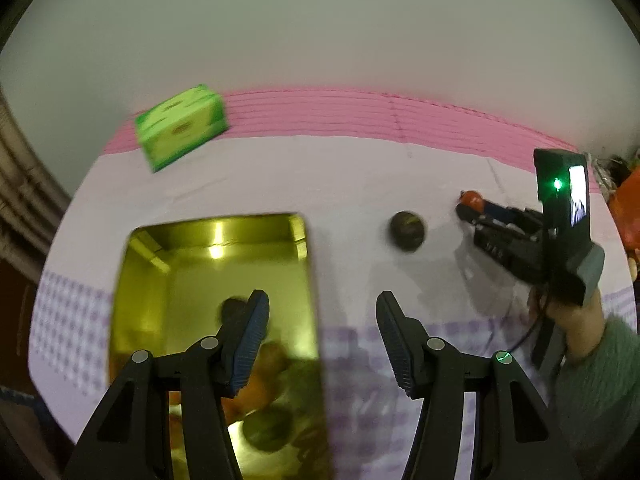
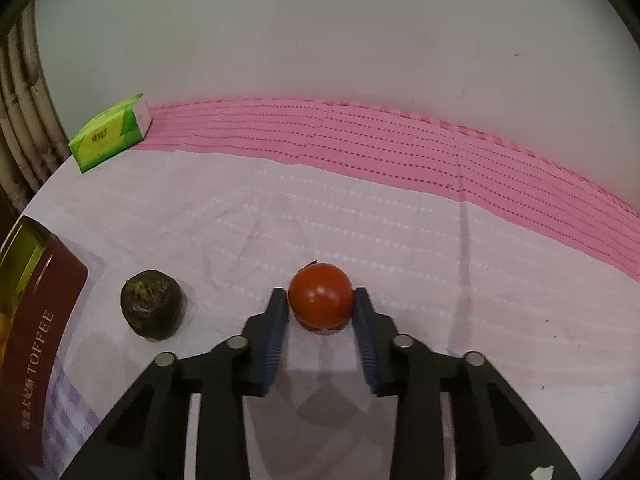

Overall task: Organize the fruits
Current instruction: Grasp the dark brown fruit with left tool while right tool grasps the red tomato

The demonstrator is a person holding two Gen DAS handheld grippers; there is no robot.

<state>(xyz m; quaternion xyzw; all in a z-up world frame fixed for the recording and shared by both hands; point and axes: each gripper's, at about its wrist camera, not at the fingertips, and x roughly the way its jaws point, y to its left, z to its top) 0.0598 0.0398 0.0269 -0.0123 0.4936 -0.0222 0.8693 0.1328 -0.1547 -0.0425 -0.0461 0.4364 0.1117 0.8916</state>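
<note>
Bracketing the red tomato at lower centre of the right wrist frame, my right gripper has its two ribbed blue pads on either side of the fruit, the right pad touching its skin and the left one just beside it; I cannot tell whether the grip has closed firmly. The tomato is smooth, glossy and round, and sits on the bench, which is covered in pale, creased cloth with dotted rows and a pink striped band along the far edge. Left of the gripper lies a dark, wrinkled, rough-skinned round fruit, apart from the tomato. At the left edge stands a dark red tin lettered TOFFEE, and a green carton sits in the upper left.

My left gripper is spread wide and holds nothing, hanging over the tin's right rim in the lower part of its frame. The tin's inside is shiny gold metal, rectangular with rounded corners, with blurred orange and dark fruits inside at the bottom of the frame.
</note>
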